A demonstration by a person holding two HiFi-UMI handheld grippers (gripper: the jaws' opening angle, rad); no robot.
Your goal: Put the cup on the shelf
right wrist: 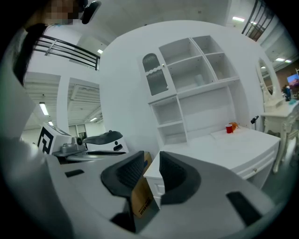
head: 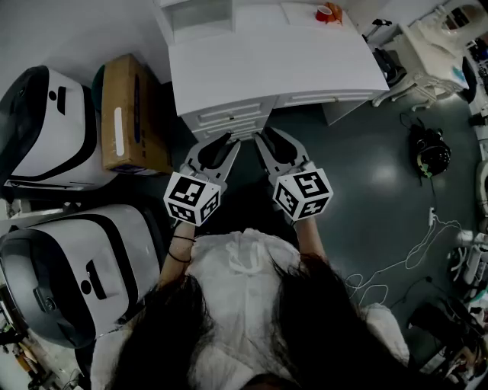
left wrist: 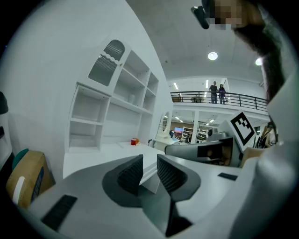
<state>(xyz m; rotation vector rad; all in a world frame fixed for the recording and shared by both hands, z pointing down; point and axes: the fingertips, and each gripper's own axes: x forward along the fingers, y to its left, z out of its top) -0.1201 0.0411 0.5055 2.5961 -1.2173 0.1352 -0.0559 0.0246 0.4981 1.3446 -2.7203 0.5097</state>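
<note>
Currently the cup [head: 324,14] stands at the far right rear of the desk [head: 305,68], well ahead of both claws. The right gripper [head: 268,137] is nearer. It and the left gripper [head: 221,139] are closed and empty.

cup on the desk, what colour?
Red. The cup shows best in the right gripper view, at the back of the white desk.
</note>
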